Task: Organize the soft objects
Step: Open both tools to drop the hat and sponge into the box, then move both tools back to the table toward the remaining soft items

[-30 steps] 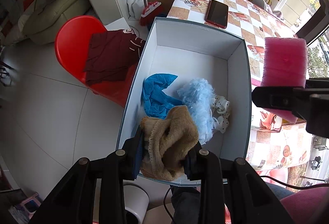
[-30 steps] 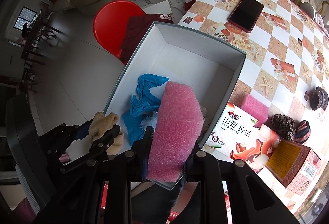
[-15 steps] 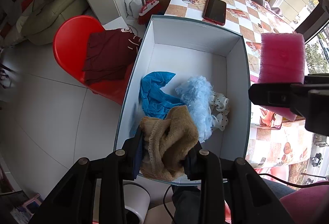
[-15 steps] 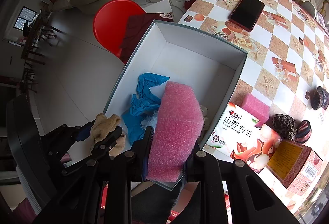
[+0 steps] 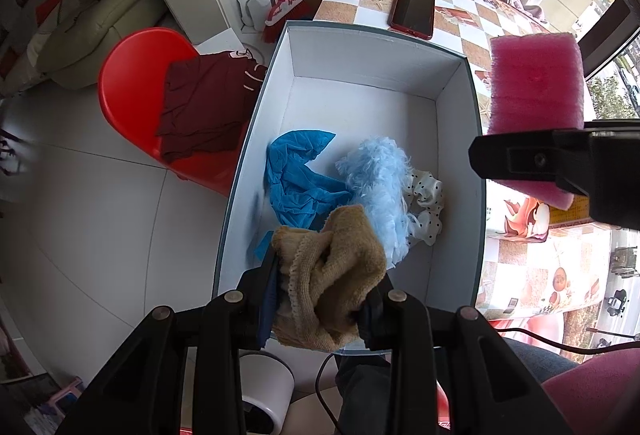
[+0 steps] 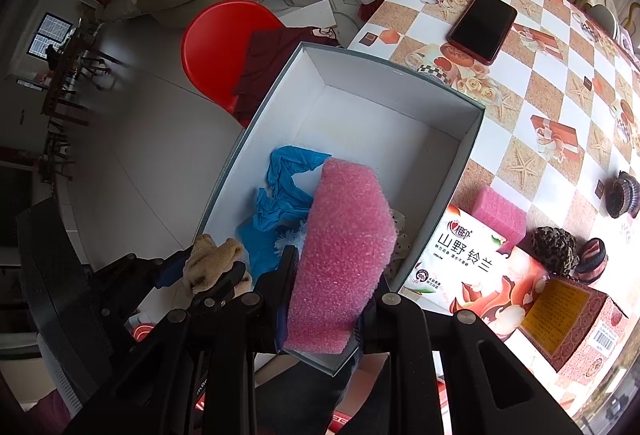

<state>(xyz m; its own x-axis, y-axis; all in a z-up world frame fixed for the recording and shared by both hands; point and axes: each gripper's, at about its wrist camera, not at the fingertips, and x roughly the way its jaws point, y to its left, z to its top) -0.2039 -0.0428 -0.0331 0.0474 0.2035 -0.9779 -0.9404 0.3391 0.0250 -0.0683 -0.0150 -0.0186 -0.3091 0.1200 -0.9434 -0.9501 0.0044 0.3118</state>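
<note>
My left gripper (image 5: pixel 324 299) is shut on a tan knit cloth (image 5: pixel 332 275) and holds it over the near end of a white open box (image 5: pixel 360 115); it also shows in the right wrist view (image 6: pixel 212 263). My right gripper (image 6: pixel 328 299) is shut on a pink foam sponge (image 6: pixel 340 247), above the box's near right side; the sponge also shows in the left wrist view (image 5: pixel 534 91). In the box lie a blue crumpled cloth (image 5: pixel 300 179), a light blue fluffy piece (image 5: pixel 380 187) and a white dotted cloth (image 5: pixel 428 203).
The box sits at the edge of a checkered table (image 6: pixel 560 83). On the table are a phone (image 6: pixel 482 27), a second pink sponge (image 6: pixel 500 213), a tissue pack (image 6: pixel 472 267), a printed carton (image 6: pixel 572 319) and dark hair ties (image 6: pixel 622 193). A red chair (image 5: pixel 136 91) with a maroon garment stands left.
Both grippers keep their hold. The view has drifted slightly; the box and its contents have not moved.
</note>
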